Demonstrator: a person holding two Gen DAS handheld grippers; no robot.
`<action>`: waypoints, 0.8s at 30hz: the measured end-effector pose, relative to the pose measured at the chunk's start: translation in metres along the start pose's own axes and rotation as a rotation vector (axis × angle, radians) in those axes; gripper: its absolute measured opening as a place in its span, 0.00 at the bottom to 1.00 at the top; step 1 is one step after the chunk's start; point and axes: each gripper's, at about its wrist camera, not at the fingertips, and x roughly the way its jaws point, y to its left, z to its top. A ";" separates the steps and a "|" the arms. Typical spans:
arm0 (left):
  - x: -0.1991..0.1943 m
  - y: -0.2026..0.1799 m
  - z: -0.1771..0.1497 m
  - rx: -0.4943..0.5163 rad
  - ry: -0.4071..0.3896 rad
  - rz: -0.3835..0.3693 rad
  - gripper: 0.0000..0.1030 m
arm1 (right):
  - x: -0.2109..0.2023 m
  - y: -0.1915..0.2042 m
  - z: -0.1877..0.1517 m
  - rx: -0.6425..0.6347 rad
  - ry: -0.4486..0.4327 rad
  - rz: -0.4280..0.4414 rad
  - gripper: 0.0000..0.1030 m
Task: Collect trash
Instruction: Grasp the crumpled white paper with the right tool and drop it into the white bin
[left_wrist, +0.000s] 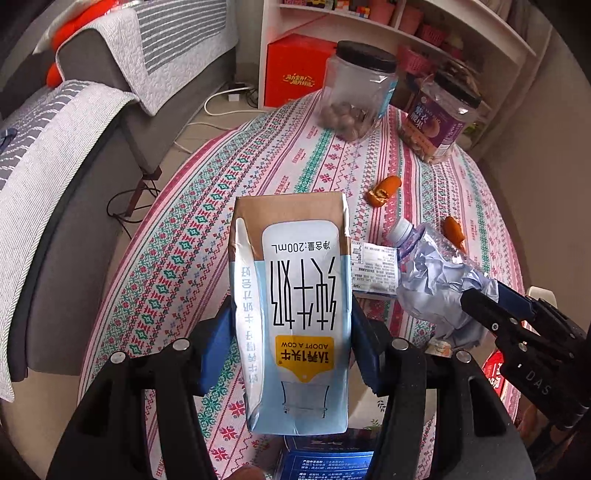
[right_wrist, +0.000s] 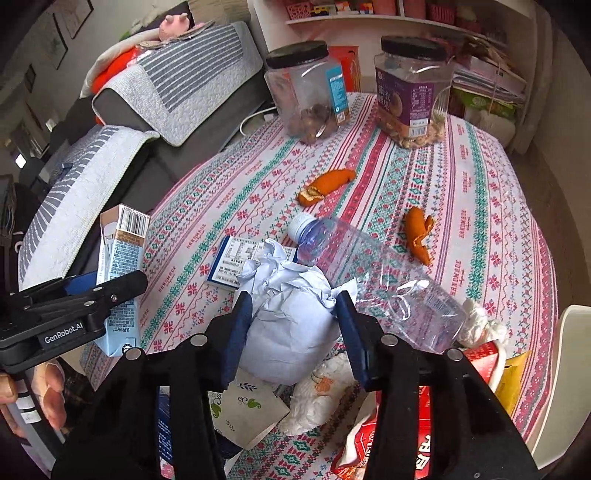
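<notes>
Patterned cloth in pink, green and white covers the round table (right_wrist: 480, 206), with a grey sofa (right_wrist: 147, 122) beyond its far-left edge and white shelves (left_wrist: 369, 26) behind. The left gripper (left_wrist: 291, 332) holds a milk carton (left_wrist: 295, 314) upside down, jaws pressed against its two sides, lifted clear of the table near the left edge. The right gripper (right_wrist: 293, 332) has its jaws set around a crumpled paper ball (right_wrist: 288, 321) near the near edge; both blue pads touch the ball's flanks. A clear bottle (right_wrist: 369, 266) lies on its side just beside the ball, touching it. Two orange peels (right_wrist: 325, 184) rest apart toward the middle, and two black-lidded jars (right_wrist: 306, 92) stand at the far edge. Tissue (right_wrist: 317, 395) and red wrappers (right_wrist: 388, 443) lie under the right jaws.
</notes>
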 end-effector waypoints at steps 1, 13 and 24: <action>-0.002 -0.003 0.001 0.005 -0.012 -0.003 0.56 | -0.005 -0.002 0.001 0.001 -0.019 -0.007 0.44; -0.022 -0.072 0.006 0.101 -0.157 -0.047 0.56 | -0.064 -0.053 0.005 0.044 -0.196 -0.142 0.44; -0.023 -0.139 -0.008 0.204 -0.185 -0.103 0.56 | -0.122 -0.125 -0.016 0.136 -0.306 -0.347 0.44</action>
